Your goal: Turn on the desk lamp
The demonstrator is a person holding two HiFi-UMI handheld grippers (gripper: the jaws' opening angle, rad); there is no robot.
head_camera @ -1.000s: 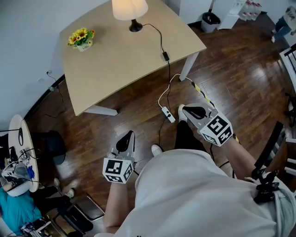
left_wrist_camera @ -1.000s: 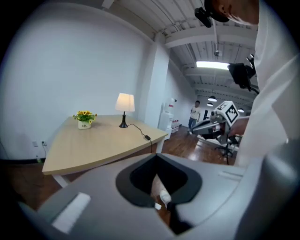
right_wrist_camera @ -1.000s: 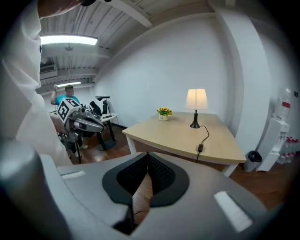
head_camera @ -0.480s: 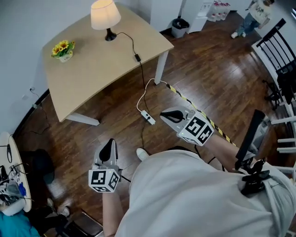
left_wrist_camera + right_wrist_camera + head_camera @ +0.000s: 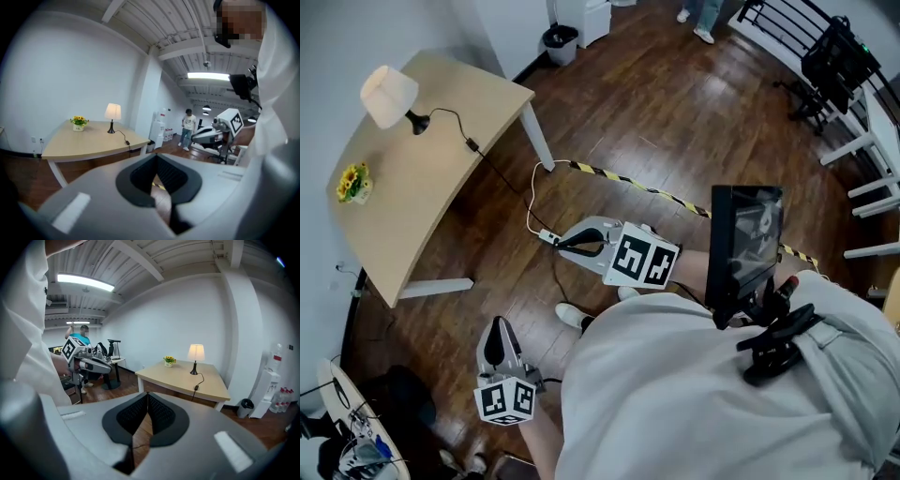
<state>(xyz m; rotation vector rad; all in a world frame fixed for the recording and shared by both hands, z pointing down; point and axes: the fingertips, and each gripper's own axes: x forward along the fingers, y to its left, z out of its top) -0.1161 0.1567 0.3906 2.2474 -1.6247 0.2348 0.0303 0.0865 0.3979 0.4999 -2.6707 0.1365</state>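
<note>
Standing upright on table point(image 5: 422, 183): cream-shaded desk lamp point(image 5: 389, 96).

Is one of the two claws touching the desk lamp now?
No, the left claw and the right claw both hang over the wooden floor, apart from the desk where the desk lamp stands.

Light: your room is evenly bright under a ceiling strip light point(image 5: 84, 282).
Lamp: the desk lamp point(image 5: 196, 355) shade glows warm cream, with no flare.
Floor: the dark wood floor point(image 5: 675, 122) carries a soft pale sheen.
Edges: both gripper views bow strongly and go black at the corners.
Focus: your left gripper point(image 5: 156, 157) and right gripper point(image 5: 147, 393) sit close and blurred, and the room behind is sharper.
</note>
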